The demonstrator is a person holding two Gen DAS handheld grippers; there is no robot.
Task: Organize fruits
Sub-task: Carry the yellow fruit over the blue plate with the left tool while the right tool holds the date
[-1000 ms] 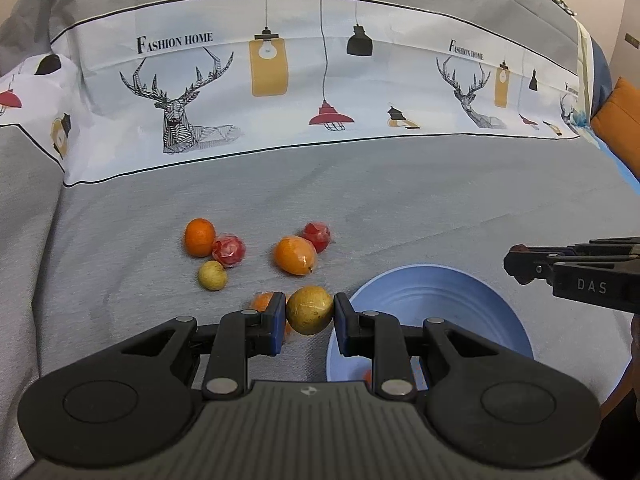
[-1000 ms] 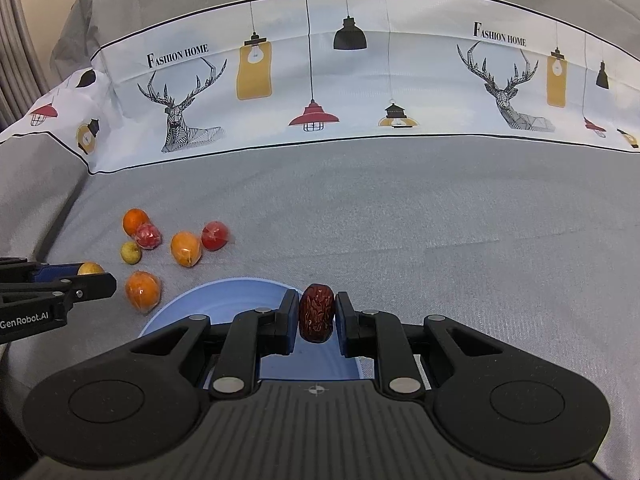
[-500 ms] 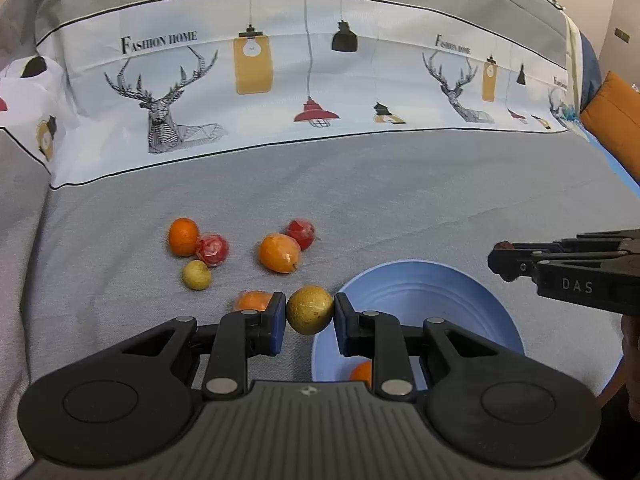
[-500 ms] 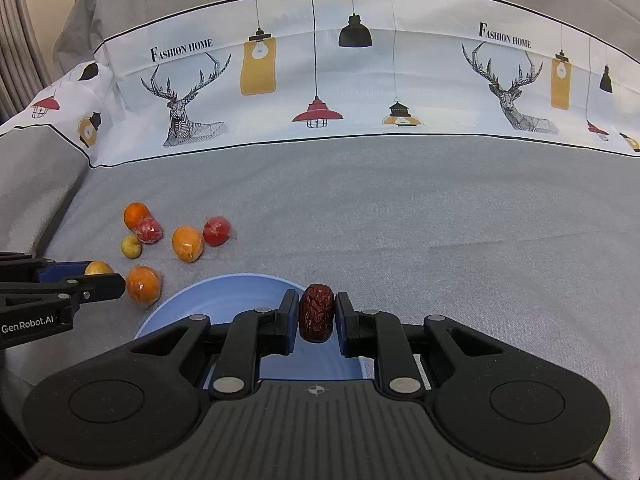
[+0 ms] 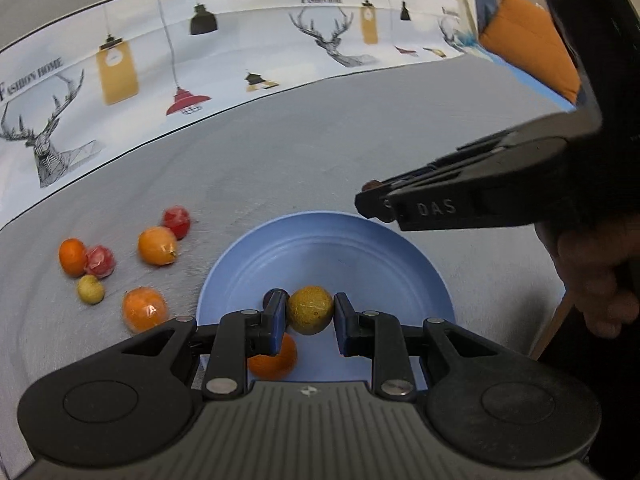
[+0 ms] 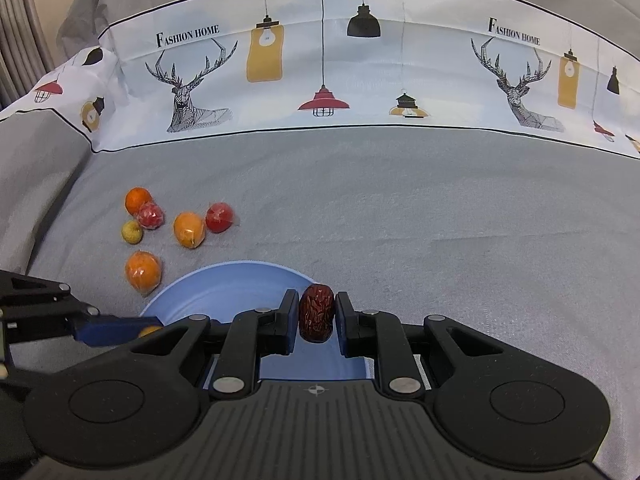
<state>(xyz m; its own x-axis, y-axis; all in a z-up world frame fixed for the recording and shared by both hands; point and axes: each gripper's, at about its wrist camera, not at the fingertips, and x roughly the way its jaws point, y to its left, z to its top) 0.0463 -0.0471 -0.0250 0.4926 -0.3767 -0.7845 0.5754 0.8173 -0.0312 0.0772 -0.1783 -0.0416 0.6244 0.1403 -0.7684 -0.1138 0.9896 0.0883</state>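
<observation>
Underneath, grey bedspread — left tool pinches yellow fruit, right tool a date.

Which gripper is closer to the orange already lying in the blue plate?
Left. The left gripper, holding a yellow fruit, hangs right above the orange. The right gripper holds a date by the plate's far rim.

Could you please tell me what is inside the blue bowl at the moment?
In the blue bowl lie an orange fruit and a small dark fruit, both partly hidden by the left gripper. Anything beneath the gripper body is hidden.
</observation>
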